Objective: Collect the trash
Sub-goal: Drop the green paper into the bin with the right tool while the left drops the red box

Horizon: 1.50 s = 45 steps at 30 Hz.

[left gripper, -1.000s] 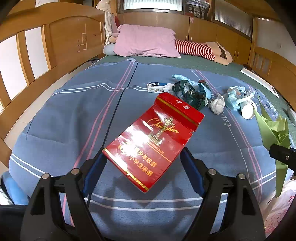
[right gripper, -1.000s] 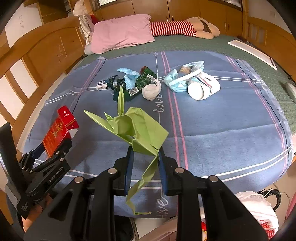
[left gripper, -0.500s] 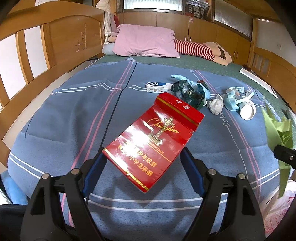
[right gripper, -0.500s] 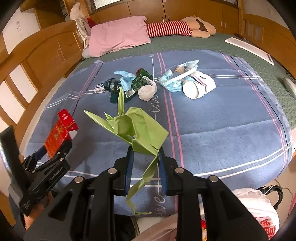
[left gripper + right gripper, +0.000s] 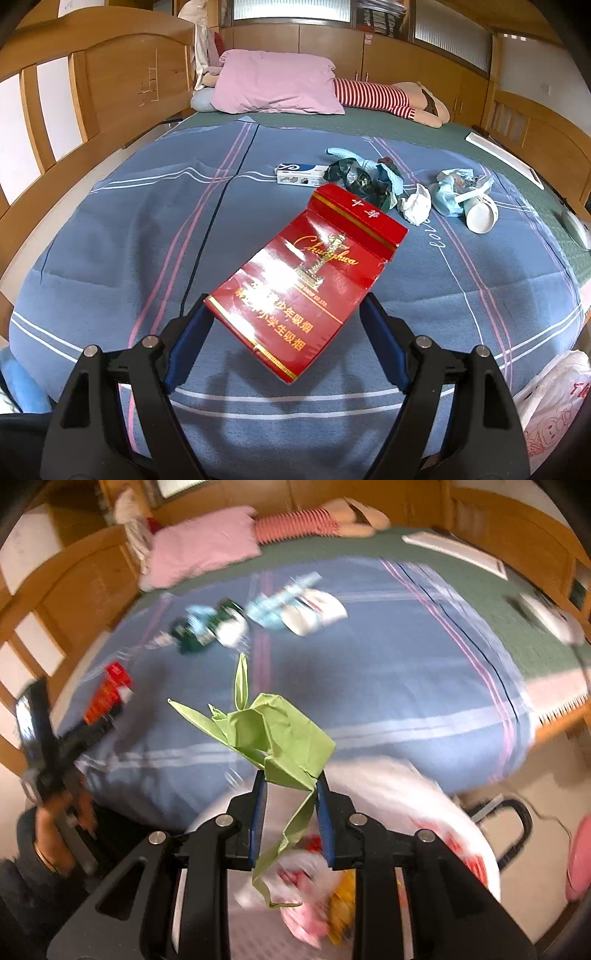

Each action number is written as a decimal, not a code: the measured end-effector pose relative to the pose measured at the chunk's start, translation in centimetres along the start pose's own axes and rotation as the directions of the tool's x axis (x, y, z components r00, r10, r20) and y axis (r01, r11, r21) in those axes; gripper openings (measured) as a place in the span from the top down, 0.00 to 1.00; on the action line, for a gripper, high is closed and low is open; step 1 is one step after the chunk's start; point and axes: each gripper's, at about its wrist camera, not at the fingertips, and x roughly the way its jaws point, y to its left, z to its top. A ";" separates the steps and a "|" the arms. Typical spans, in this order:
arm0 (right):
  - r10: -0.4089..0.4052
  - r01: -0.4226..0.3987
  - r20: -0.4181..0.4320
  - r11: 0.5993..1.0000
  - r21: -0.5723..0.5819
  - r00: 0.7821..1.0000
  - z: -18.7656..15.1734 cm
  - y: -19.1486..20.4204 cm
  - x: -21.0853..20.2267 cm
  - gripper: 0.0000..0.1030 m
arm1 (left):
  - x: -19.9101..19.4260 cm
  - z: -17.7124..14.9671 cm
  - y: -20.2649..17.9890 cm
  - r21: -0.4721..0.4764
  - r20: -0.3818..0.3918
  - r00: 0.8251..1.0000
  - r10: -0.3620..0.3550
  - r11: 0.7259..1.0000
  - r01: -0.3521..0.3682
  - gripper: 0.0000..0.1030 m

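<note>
My left gripper [image 5: 286, 317] is shut on a red cigarette carton [image 5: 310, 280], held tilted above the blue bedspread [image 5: 129, 229]. In the right wrist view, my right gripper [image 5: 289, 779] is shut on a folded green paper [image 5: 275, 734], whose tail hangs down between the fingers. It hovers over a white plastic trash bag [image 5: 388, 786] at the bed's foot, with wrappers inside. That bag [image 5: 554, 398] shows at the lower right of the left wrist view. The left gripper [image 5: 107, 716] with the red carton [image 5: 107, 694] appears at the left, held by a hand [image 5: 55, 823].
More trash lies mid-bed: a dark green wrapper [image 5: 360, 177], a white-blue box [image 5: 301, 174], a crumpled tissue [image 5: 415, 203], a light blue mask [image 5: 448, 190] and a paper cup [image 5: 480, 214]. A pink pillow [image 5: 275, 86] and wooden bed frame [image 5: 110, 85] lie beyond. A black stand [image 5: 513, 816] is on the floor.
My right gripper has swung with the green paper from over the bedspread to above the white bag off the bed's foot edge. The left gripper and carton stayed put.
</note>
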 end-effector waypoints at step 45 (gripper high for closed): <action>-0.179 0.012 0.269 0.851 0.525 0.946 -2.5 -11.4 -6.0 0.31 | -9.6 -10.8 -18.1 0.371 -0.312 0.620 -0.720 0.508 0.777 0.03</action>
